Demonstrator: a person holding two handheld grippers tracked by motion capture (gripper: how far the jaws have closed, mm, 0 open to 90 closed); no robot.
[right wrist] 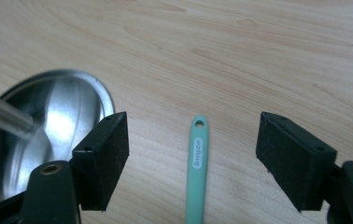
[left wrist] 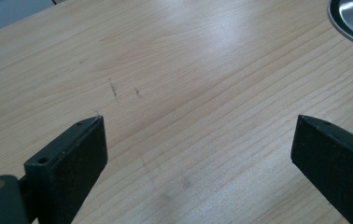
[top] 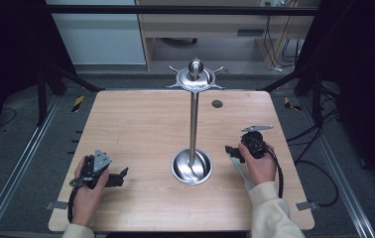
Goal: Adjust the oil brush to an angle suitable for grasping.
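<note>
**Green handle waiting between open jaws**

The slim mint-green handle (right wrist: 197,168) is lying flat on the wooden table (top: 136,124), just beside the steel stand's dish-shaped base (top: 191,167), on the person's right. It is looking light, stiff and smooth, probably plastic; its working end is hidden, so I am guessing at a utensil. Gripping across the narrow shaft seems wisest. The right gripper (right wrist: 193,156) is hanging wide open astride it, holding nothing. The left gripper (left wrist: 198,154), well apart from the base, is gaping empty too.
</note>
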